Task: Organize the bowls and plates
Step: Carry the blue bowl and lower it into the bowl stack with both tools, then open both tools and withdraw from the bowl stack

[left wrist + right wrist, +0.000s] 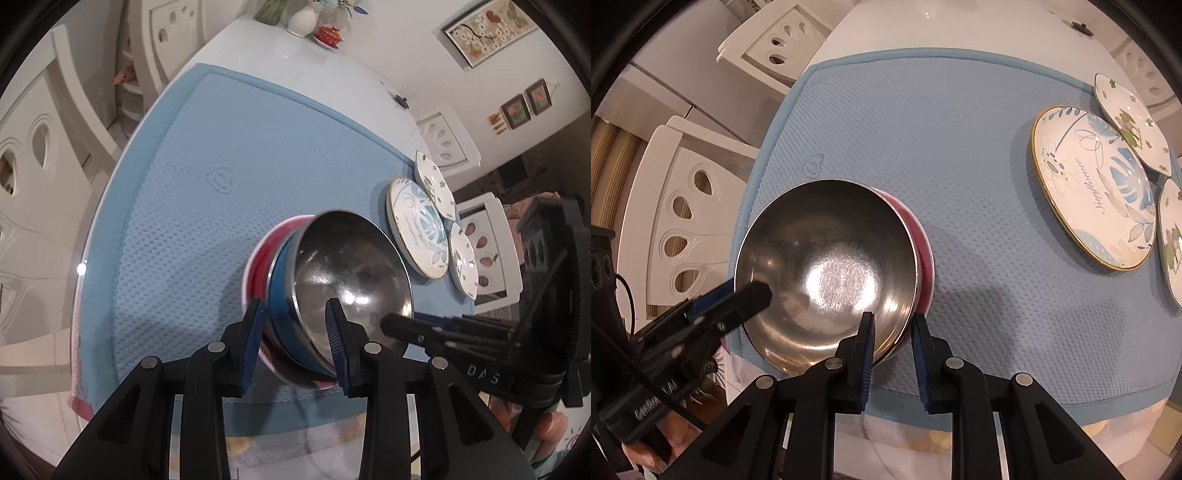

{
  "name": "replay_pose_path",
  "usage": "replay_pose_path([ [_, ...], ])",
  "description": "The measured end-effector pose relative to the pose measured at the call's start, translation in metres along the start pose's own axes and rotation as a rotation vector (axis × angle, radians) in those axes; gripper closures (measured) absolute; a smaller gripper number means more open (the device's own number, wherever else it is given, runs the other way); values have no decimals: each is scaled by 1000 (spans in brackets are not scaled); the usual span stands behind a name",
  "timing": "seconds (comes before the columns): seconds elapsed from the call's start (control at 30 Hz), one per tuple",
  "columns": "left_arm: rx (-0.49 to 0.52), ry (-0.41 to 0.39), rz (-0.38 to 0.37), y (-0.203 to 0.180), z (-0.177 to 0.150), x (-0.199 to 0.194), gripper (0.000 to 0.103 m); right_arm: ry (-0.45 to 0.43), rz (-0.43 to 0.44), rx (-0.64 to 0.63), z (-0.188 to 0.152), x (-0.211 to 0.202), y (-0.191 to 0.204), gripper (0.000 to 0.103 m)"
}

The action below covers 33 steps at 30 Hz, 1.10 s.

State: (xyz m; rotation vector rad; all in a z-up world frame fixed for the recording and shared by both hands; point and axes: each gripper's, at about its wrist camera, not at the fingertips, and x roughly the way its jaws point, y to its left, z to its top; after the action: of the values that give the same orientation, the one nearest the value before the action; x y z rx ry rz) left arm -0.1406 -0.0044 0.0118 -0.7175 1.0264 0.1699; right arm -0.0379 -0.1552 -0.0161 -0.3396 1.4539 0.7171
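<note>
A steel bowl [351, 266] [827, 266] with a blue outside is nested in a red bowl [262, 254] [921, 240], low over the front of the blue mat [221, 166] [923, 129]. I cannot tell whether the stack rests on the mat. My left gripper [295, 325] [738, 291] straddles the near-left rim, one finger inside the steel bowl and one outside the red bowl, pads against the walls. My right gripper [894, 332] [402, 318] is shut on the opposite rim. A large flowered plate [417, 225] [1093, 184] lies on the mat's right side between two small plates [434, 184] [1132, 122].
The second small plate [463, 258] [1172, 240] reaches the mat's right edge. White chairs [37, 155] [683, 221] stand around the table. A white vase [303, 20] and a red dish [327, 35] sit at the table's far end. The mat's front edge is just beneath the grippers.
</note>
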Motion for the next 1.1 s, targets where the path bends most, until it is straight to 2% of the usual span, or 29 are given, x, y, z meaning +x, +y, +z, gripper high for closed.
replay_pose_path([
  [0.13,-13,0,1,3,1,-1,72,6,8,-7,-5,-1,1,84],
  [0.37,22,-11,10,-3,3,-9,70,2,50,21,-8,-7,-7,84],
  [0.4,15,-10,9,-2,3,-10,66,0,59,27,-8,-9,-10,84],
  [0.47,-23,-14,-2,3,2,-10,51,-10,87,51,-10,-11,-15,84],
  [0.57,-74,-25,-41,12,2,-10,41,-19,137,113,-12,-15,-31,83],
  [0.63,-97,-23,-48,15,1,-7,40,-12,175,160,-13,-14,-41,79],
  [0.8,-114,6,-49,17,1,4,40,13,248,244,-14,-6,-55,63],
  [0.97,-118,11,-48,17,4,4,40,23,259,263,-14,-1,-57,61],
  [1.1,-93,-37,-45,12,12,-12,40,13,264,275,-13,-5,-60,61],
])
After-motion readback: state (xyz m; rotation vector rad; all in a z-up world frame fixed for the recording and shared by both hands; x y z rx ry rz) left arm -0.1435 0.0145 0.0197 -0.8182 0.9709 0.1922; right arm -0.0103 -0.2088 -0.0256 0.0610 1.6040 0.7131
